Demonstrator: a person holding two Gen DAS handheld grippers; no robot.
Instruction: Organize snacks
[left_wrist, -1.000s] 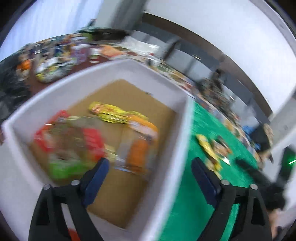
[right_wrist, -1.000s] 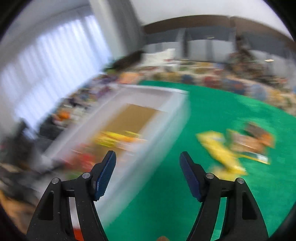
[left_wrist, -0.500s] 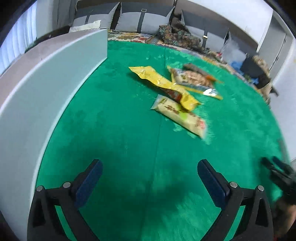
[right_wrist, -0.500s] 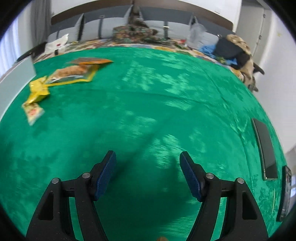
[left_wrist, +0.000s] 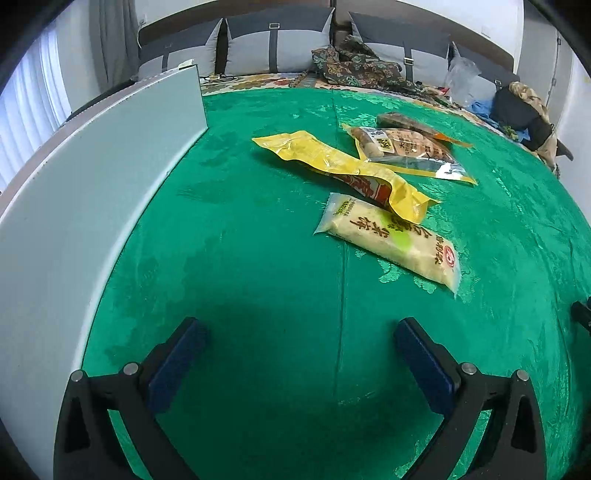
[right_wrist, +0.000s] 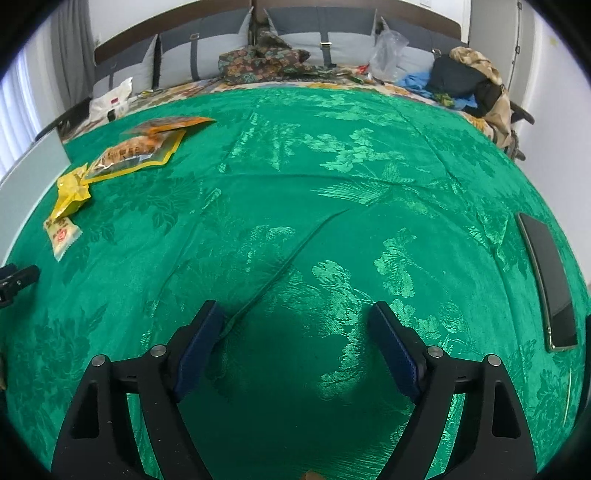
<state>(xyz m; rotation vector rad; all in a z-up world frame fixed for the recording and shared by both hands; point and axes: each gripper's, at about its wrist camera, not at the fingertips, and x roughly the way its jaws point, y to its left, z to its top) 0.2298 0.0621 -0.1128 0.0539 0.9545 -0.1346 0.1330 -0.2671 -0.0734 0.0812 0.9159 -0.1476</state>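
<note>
Left wrist view first: the left gripper (left_wrist: 295, 350) hangs low over the green cloth (left_wrist: 258, 258), fingers spread wide with nothing between the blue pads (left_wrist: 173, 363), pointed along the cloth toward the snacks. The landmark here is the white box (left_wrist: 92, 177), its wall running up the left side of the view. Well out from that wall lies the pale cream packet (left_wrist: 391, 240), flat on the cloth; the yellow packet (left_wrist: 332, 162) lies just beyond it, one corner overlapping the cream one, and farther still from the box sit the clear-fronted packet (left_wrist: 406, 147) and a brown packet (left_wrist: 406, 123) tucked behind it (contents too small to name). Over to the right wrist view: the right gripper (right_wrist: 295, 328) also gapes wide and empty, held low and level above bare cloth, far from the white box (right_wrist: 33, 173), which only peeks in at the left edge. A dark phone (right_wrist: 550, 280) lies flat at the far right, about as far from the box as the cloth allows.
</note>
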